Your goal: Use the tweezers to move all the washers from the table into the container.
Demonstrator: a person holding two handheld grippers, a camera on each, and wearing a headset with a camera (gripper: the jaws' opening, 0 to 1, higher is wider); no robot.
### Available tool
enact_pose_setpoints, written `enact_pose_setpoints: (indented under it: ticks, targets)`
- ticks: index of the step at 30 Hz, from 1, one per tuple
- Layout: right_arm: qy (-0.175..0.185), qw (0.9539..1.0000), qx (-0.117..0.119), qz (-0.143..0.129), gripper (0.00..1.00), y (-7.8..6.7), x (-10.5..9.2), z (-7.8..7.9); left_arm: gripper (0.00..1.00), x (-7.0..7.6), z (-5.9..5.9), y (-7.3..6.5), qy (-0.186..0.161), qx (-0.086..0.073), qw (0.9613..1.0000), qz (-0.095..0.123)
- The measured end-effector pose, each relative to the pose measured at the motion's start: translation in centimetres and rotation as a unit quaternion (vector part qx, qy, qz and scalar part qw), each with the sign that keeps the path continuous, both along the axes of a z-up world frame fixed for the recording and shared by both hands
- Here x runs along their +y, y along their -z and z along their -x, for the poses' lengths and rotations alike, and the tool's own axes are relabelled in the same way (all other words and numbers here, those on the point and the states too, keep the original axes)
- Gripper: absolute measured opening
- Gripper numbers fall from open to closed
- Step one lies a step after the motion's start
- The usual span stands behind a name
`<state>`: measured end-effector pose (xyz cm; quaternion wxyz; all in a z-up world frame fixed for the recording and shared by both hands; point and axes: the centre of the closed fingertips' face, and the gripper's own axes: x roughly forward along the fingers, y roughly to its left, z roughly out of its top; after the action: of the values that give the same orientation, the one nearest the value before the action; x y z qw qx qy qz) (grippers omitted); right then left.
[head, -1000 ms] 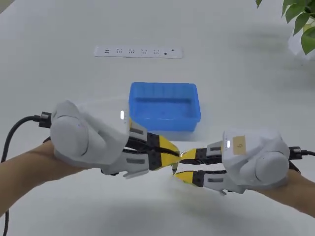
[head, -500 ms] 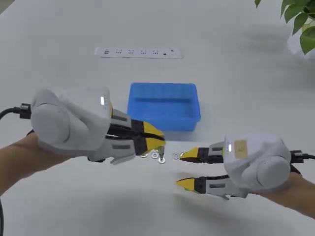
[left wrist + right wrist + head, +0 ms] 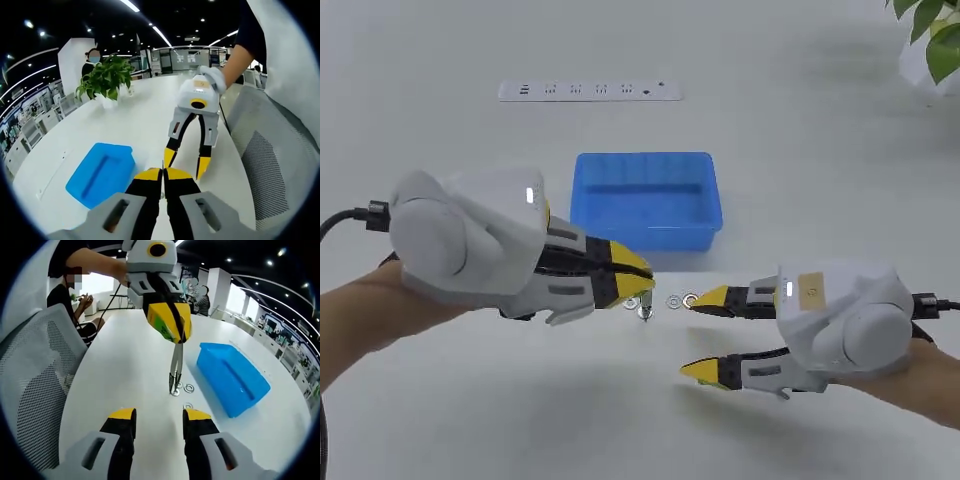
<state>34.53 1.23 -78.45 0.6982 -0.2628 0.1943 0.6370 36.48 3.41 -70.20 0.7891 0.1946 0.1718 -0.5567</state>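
My left gripper (image 3: 642,273) is shut on a pair of metal tweezers (image 3: 645,308), whose tips point down at the white table among three small washers (image 3: 675,301). In the right gripper view the left gripper (image 3: 176,335) hangs from the top with the tweezers (image 3: 175,367) reaching down to the washers (image 3: 189,388). My right gripper (image 3: 703,335) stands open just right of the washers, with nothing between its fingers. The blue container (image 3: 645,200) sits just beyond the washers; it also lies in the left gripper view (image 3: 102,172) and in the right gripper view (image 3: 232,377).
A white power strip (image 3: 590,91) lies at the far side of the table. A potted plant (image 3: 930,35) stands at the far right corner. A grey mesh chair (image 3: 30,385) is beside the table's edge. People sit in the background.
The two grippers were tip to tip; my left gripper has drawn back to the left with the tweezers. The washers now lie uncovered between the grippers. The right gripper has hardly moved.
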Motion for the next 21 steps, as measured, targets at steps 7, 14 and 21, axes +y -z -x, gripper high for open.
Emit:
enact_pose_setpoints:
  ticks: [7,14,21]
  targets:
    - [-0.002,1.0,0.003,-0.005,0.38,0.1,0.4,0.1,0.06,0.4,0.3,0.2,-0.001,0.046,0.9987,0.02]
    - [-0.013,0.9998,0.005,-0.012,0.38,-0.1,1.7,0.2,0.05,0.6,-0.5,0.2,-0.002,0.064,0.9979,0.012]
    - [-0.012,0.9996,0.004,-0.026,0.37,-0.7,3.2,-0.9,0.05,0.6,-1.1,0.4,0.001,0.088,0.9961,0.012]
